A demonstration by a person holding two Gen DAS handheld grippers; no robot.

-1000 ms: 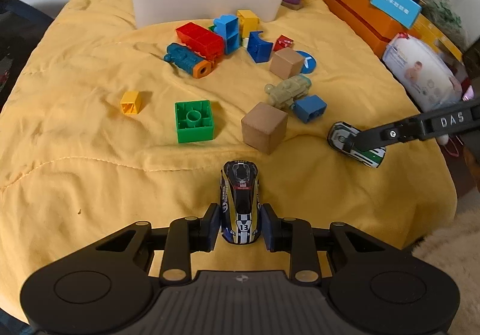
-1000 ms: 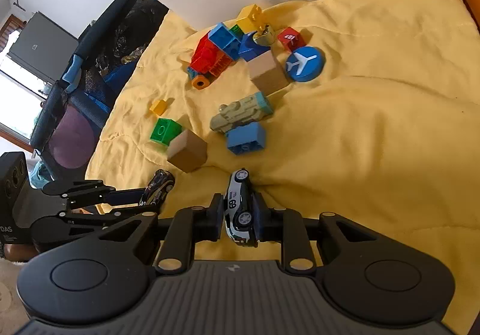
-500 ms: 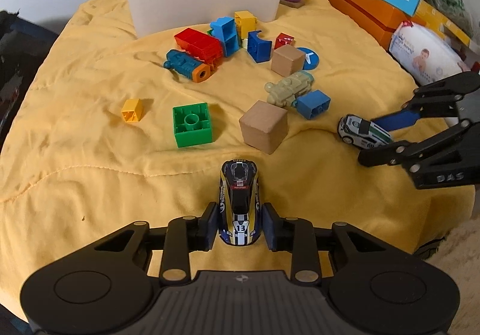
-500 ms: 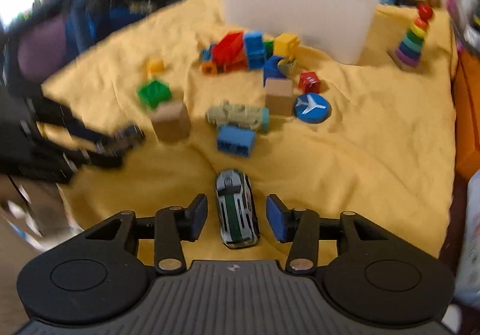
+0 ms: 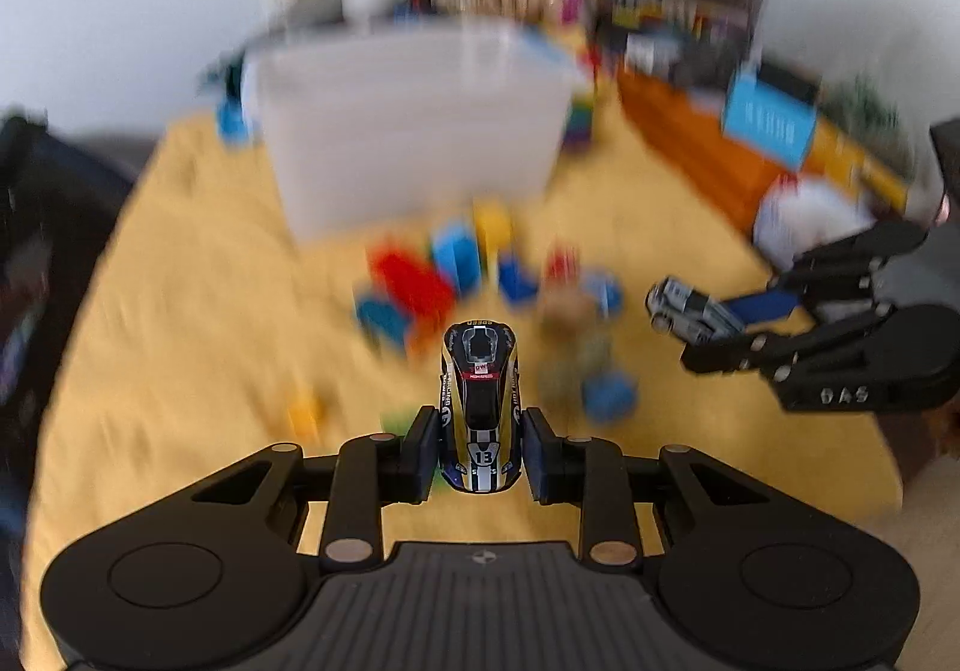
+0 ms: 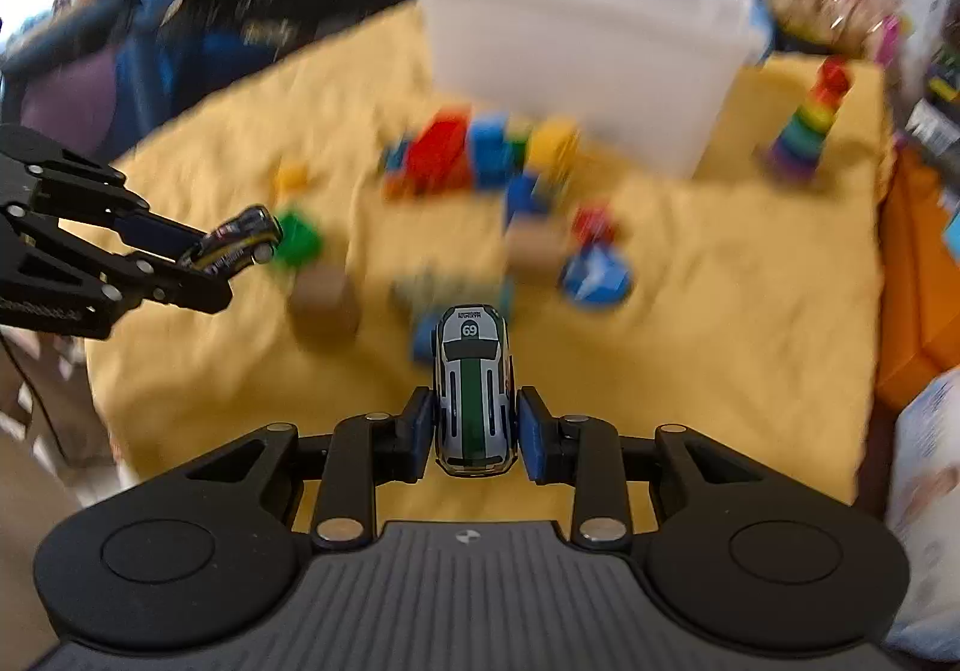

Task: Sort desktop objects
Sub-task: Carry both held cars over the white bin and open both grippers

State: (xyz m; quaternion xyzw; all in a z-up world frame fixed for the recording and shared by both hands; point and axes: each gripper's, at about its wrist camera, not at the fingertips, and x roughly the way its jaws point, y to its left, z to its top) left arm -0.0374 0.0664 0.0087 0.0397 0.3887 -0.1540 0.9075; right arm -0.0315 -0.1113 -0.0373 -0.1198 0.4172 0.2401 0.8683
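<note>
Toy cars first: left gripper is clamped on the black-and-gold number 13 car, off the yellow cloth. Right gripper jaws have just been closing on the white-and-green 69 car; pads press its sides, car looks clear of the cloth too.

Progress, as I read it: early. Both cars are picked, nothing visibly dropped off yet (bin contents hidden). The brick pile, two wooden cubes, green brick, blue plane disc and rainbow stacker all sit on the desk unsorted.

Room: white bin is at 12 o'clock in the left wrist view, past the pile; air above the toys looks open. Grippers are well apart, right one at 3 o'clock. Orange box crowds the desk edge at 2 o'clock. Frames are motion-blurred, so small pieces are uncertain.
</note>
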